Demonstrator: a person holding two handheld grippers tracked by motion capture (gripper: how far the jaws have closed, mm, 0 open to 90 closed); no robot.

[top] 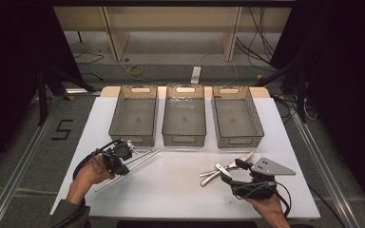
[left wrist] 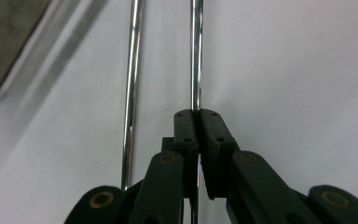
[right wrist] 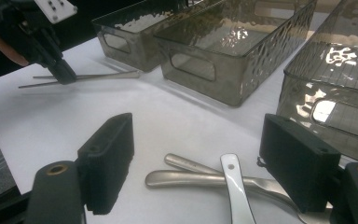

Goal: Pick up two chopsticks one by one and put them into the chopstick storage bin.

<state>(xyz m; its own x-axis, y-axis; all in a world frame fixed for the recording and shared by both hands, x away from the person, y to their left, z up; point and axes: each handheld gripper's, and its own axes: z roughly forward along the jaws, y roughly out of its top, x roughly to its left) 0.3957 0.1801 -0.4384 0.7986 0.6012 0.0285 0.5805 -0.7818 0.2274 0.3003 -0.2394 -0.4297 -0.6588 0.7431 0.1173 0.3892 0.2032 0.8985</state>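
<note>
Three smoked bins [top: 184,118] line the white table's [top: 171,185] far side, then the right gripper [right wrist: 198,163] gaping over loose cutlery [right wrist: 205,179] — and the left gripper [left wrist: 198,114] clamped on one chopstick [left wrist: 196,56].

High view looks down on the whole table [top: 171,185]; gripper views sit close above it, sharing the chopsticks [left wrist: 195,56]

A broad stretch of bare table [top: 171,183] is left open between the chopsticks [top: 140,160] and cutlery [top: 223,168]; passage beyond is barred by three bins [top: 184,116] standing side by side.
</note>
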